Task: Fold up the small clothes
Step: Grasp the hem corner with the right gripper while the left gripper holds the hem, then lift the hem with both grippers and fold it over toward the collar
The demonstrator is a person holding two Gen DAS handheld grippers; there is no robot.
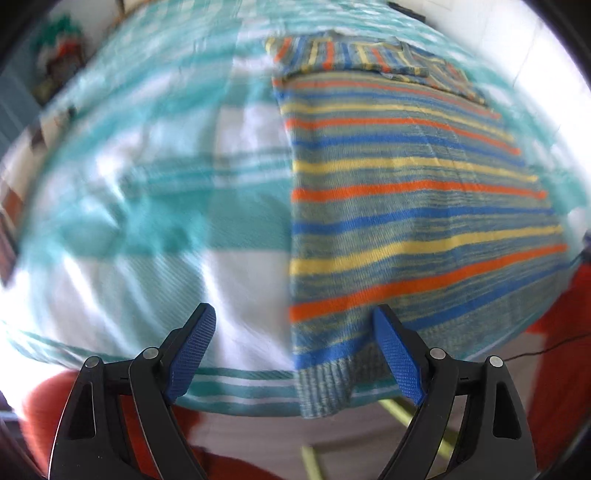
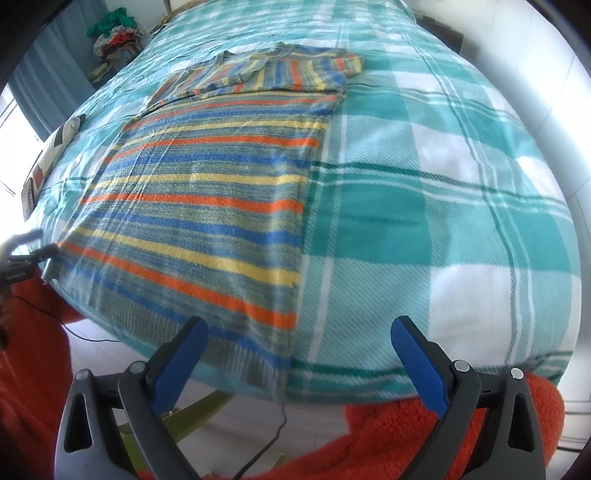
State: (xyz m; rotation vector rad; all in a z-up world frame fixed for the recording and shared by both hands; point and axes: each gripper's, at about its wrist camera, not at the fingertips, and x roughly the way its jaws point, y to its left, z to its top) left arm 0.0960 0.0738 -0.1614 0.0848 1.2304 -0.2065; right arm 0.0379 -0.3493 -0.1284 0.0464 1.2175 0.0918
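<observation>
A small knitted sweater (image 1: 413,206) with orange, blue and yellow stripes lies flat on a teal and white checked blanket (image 1: 155,206), its sleeves folded across the far end. My left gripper (image 1: 295,317) is open and empty above the sweater's near left hem corner. In the right wrist view the sweater (image 2: 207,206) lies left of centre on the blanket (image 2: 443,206). My right gripper (image 2: 299,328) is open and empty above the sweater's near right hem corner. The left gripper (image 2: 26,243) shows blurred at the left edge of the right wrist view.
The blanket's near edge (image 2: 332,387) hangs over the surface's front. An orange fuzzy fabric (image 2: 424,424) lies below it. A thin black cable (image 2: 273,435) trails on the pale floor. A pile of coloured things (image 2: 114,33) stands at the far left corner.
</observation>
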